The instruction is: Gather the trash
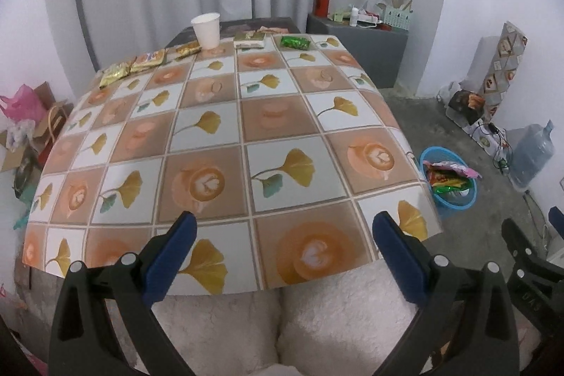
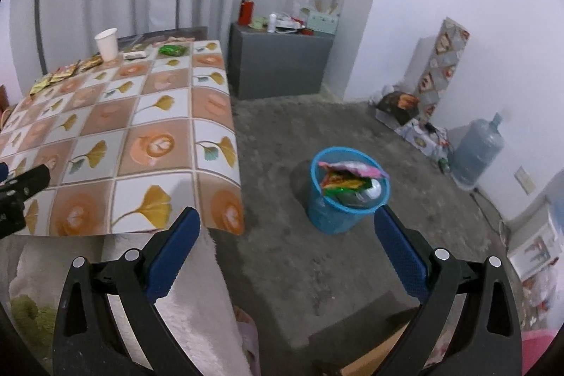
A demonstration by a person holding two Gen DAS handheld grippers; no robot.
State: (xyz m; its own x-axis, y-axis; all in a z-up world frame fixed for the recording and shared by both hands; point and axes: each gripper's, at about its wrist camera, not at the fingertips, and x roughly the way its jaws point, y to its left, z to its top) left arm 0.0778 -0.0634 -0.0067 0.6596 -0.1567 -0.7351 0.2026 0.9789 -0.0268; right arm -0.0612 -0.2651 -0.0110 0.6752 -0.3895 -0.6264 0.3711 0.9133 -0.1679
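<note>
Right now both grippers hang at the near edge of the counter (image 1: 225, 129), which wears a cloth patterned with ginkgo leaves and coffee cups. The left gripper (image 1: 283, 228) points across the counter with its jaws spread wide and nothing between them; the blue pads frame bare cloth. The right gripper (image 2: 287, 224) sits off the counter's right corner, over the concrete floor (image 2: 282, 129), and its jaws are likewise wide apart and empty.

All the trash left on the counter lies along the far edge. A white paper cup (image 1: 206, 30) stands upright there. To its left lie gold snack wrappers (image 1: 135, 67) in a loose row, and a smaller gold wrapper (image 1: 188, 50) lies just beside the cup. To the cup's right is a flat pale packet (image 1: 249, 41), then a green wrapper (image 1: 295, 42) near the far right corner. In the right wrist view the same cup (image 2: 106, 43) and green wrapper (image 2: 172, 50) show at the far end.

A blue mesh bin (image 2: 349, 189) stands on the floor, right of the counter and apart from it, holding crumpled colourful wrappers, a pink one on top. Beyond are a grey cabinet (image 2: 282, 62) with a red bottle on it and a large water jug (image 2: 477, 152) by the wall.
</note>
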